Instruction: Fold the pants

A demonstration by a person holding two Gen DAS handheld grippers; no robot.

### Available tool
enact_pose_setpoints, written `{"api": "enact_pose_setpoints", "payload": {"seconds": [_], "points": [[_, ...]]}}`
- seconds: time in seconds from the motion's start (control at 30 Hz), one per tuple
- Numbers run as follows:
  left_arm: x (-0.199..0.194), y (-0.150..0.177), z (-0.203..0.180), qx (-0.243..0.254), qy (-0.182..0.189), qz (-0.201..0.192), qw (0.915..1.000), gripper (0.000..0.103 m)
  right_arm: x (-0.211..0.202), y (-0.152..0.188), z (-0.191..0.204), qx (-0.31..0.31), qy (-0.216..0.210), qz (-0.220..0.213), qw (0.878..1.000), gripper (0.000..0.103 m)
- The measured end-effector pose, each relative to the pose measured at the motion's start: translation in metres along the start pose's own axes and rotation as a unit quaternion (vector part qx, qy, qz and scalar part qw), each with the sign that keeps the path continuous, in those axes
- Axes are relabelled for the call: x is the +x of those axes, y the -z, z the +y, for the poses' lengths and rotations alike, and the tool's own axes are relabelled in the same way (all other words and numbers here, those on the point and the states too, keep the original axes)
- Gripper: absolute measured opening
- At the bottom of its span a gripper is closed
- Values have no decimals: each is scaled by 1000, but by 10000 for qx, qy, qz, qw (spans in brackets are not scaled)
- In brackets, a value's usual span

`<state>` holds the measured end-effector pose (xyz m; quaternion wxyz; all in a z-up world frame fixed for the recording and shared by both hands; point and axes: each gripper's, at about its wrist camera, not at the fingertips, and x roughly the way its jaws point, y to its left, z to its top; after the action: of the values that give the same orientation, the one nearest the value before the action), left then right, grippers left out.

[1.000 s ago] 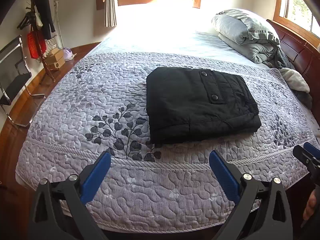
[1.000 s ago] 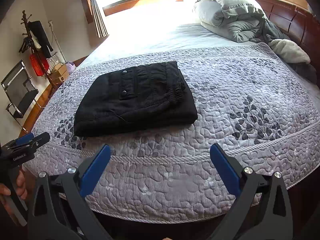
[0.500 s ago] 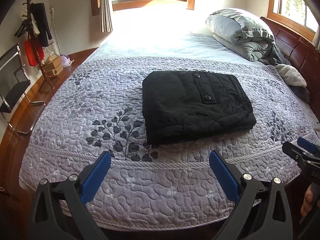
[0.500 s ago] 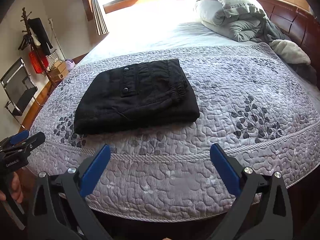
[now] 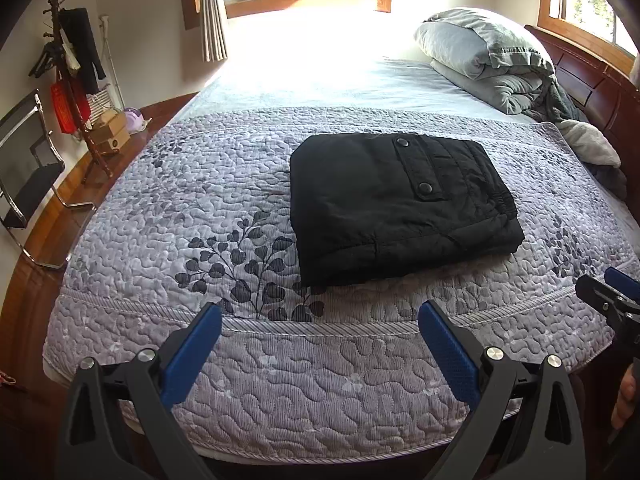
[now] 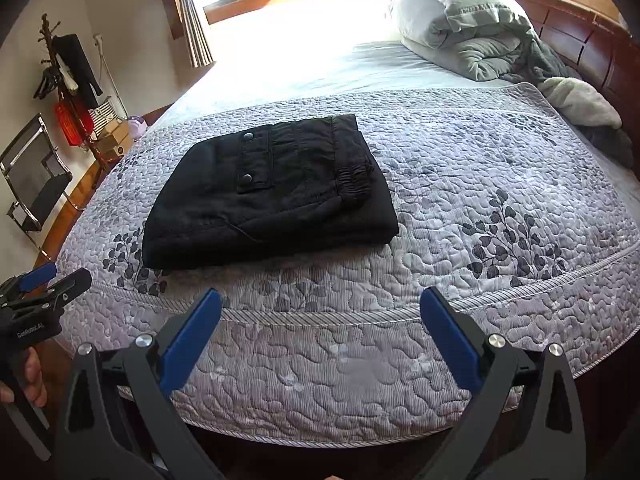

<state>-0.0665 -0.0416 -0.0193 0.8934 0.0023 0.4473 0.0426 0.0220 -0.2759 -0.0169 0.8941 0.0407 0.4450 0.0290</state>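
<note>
The black pants (image 5: pixel 400 204) lie folded into a thick rectangle on the grey quilted bedspread (image 5: pixel 224 208), pocket flap with two snaps facing up. They show in the right wrist view too, pants (image 6: pixel 268 196) left of centre. My left gripper (image 5: pixel 320 330) hovers open over the bed's near edge, well short of the pants, holding nothing. My right gripper (image 6: pixel 320 320) is likewise open and empty above the quilt (image 6: pixel 460 208) edge. Each gripper appears at the side of the other's view, held by a hand.
A rolled grey duvet (image 5: pixel 488 60) and pillow lie at the head of the bed by the wooden headboard (image 5: pixel 592 80). A coat stand (image 5: pixel 72 64), boxes and a metal chair (image 5: pixel 24 168) stand on the floor to the left. Windows are behind.
Both grippers have drawn back slightly from the bed and tilted up a little, so the pants sit farther off in view. The pants have not moved. Both stay open.
</note>
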Motion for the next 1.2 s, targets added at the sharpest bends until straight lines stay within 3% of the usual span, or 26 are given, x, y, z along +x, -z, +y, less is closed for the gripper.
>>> {"api": "enact_pose_setpoints", "payload": {"seconds": [1.2], "points": [[11, -5, -7, 184, -44, 47, 9998, 99, 17, -3, -6, -4, -15, 167, 9999, 99]]}}
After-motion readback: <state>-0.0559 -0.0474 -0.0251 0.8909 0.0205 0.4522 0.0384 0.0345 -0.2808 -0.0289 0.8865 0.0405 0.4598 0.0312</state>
